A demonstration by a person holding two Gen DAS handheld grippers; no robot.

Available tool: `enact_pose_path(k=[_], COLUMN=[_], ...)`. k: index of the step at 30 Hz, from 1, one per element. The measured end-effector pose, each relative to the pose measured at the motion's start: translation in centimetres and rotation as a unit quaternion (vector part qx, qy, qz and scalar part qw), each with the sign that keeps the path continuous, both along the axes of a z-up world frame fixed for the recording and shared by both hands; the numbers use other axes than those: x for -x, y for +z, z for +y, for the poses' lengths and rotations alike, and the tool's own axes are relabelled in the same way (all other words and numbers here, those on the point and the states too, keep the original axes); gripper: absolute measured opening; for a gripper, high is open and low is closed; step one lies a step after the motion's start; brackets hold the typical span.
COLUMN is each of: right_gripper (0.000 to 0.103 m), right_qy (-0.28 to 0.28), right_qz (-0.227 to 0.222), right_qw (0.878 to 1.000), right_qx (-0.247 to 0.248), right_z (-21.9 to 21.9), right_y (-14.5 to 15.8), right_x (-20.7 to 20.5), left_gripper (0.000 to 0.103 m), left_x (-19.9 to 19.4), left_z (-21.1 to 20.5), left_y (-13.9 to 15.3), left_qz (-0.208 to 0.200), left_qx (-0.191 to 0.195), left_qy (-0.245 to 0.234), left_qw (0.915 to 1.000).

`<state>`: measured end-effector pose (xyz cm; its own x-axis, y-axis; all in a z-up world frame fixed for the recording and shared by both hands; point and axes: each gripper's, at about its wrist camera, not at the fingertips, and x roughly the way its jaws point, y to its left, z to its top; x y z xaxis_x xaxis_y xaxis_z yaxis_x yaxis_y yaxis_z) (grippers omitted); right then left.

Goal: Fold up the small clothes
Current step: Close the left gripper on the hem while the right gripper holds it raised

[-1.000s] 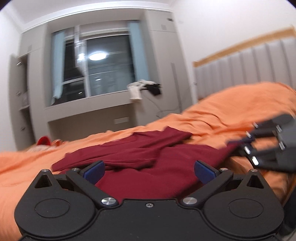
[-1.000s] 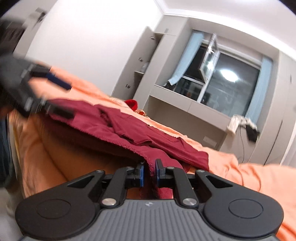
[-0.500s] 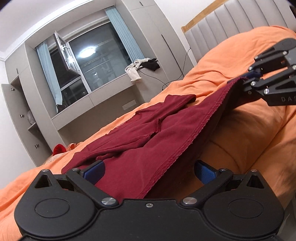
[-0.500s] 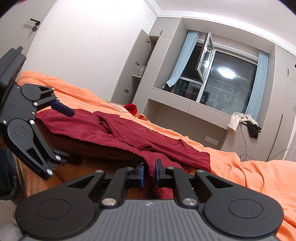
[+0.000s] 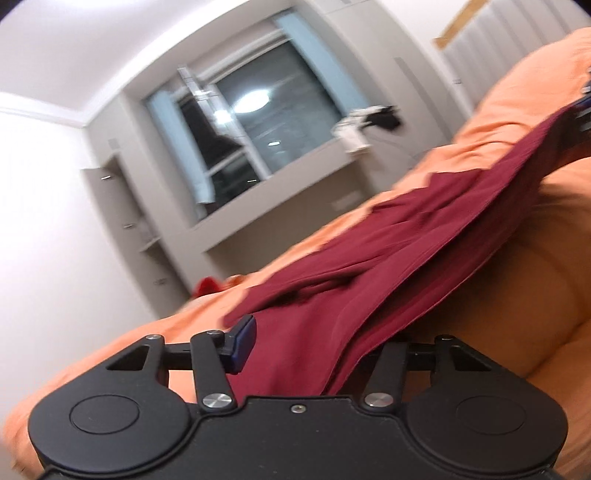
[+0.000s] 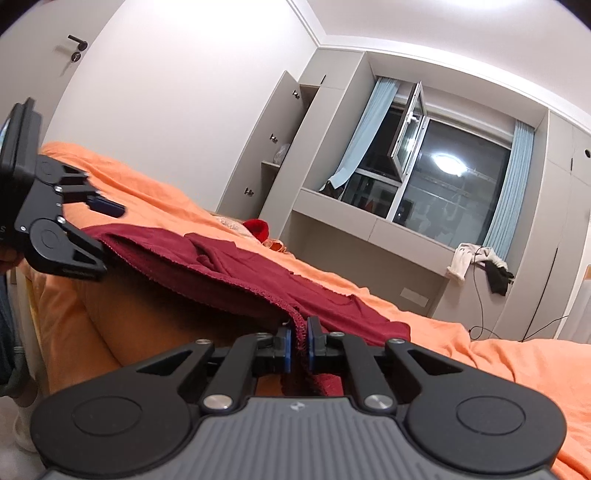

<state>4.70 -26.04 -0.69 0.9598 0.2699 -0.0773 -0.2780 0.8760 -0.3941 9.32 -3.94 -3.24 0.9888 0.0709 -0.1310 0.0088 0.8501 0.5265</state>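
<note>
L gripper (image 6: 107, 230) spread wide; R gripper (image 6: 299, 345) clamped.

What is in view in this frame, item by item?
garment: one, dark red, spread on the bed, near hem lifted
bedcover: one, orange, over the bed
red item: one, at the bed's far edge
window: one, dark, blue curtains either side
clothes: white and black, on the ledge under the window
headboard: one, grey, padded
door handle: one, black, on the left wall
left gripper: fingers open around the hem
right gripper: fingers shut on the hem
</note>
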Motion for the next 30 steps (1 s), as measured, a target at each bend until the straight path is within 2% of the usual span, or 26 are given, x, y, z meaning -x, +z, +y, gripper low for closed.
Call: enact_pose_path(k=[5, 12, 14, 18, 20, 22, 26, 30], right_gripper=[0.009, 0.008, 0.008, 0.008, 0.008, 0.008, 0.008, 0.006], right_qy=[-0.011, -0.037, -0.04, -0.046, -0.051, -0.055, -0.058, -0.059], right_qz=[-0.012, -0.018, -0.017, -0.019, -0.016, -0.017, -0.026, -0.037], right_qw=[1.0, 0.999, 0.998, 0.998, 0.998, 0.998, 0.998, 0.997], right_qx=[-0.007, -0.033, -0.037, -0.023, -0.012, 0.001, 0.02, 0.013], right_z=[0.3, -0.6, -0.8, -0.5, -0.2, 0.4, 1.5, 1.4], right_y=[0.6, 1.2, 1.3, 1.1, 0.9, 0.8, 0.4, 1.1], right_x=[0.2, 0.2, 0.2, 0.3, 0.2, -0.1, 0.5, 1.8], left_gripper=[0.056, 0.056, 0.052, 0.03, 0.024, 0.009, 0.006, 0.005], left_x=[0.5, 1.5, 1.4, 1.6, 1.7, 1.7, 2.4, 3.7], left_z=[2.1, 2.3, 2.5, 3.3, 3.8, 4.4, 5.1, 4.9], left_y=[0.5, 0.6, 0.5, 0.6, 0.8, 1.0, 1.8, 3.2], left_qz=[-0.004, 0.001, 0.007, 0.017, 0.015, 0.015, -0.006, -0.041], left_qx=[0.008, -0.007, -0.007, 0.003, 0.007, 0.02, 0.042, 0.066], left_qy=[0.038, 0.05, 0.057, 0.069, 0.083, 0.092, 0.094, 0.077], left_qw=[0.9992, 0.9987, 0.9983, 0.9975, 0.9964, 0.9954, 0.9947, 0.994])
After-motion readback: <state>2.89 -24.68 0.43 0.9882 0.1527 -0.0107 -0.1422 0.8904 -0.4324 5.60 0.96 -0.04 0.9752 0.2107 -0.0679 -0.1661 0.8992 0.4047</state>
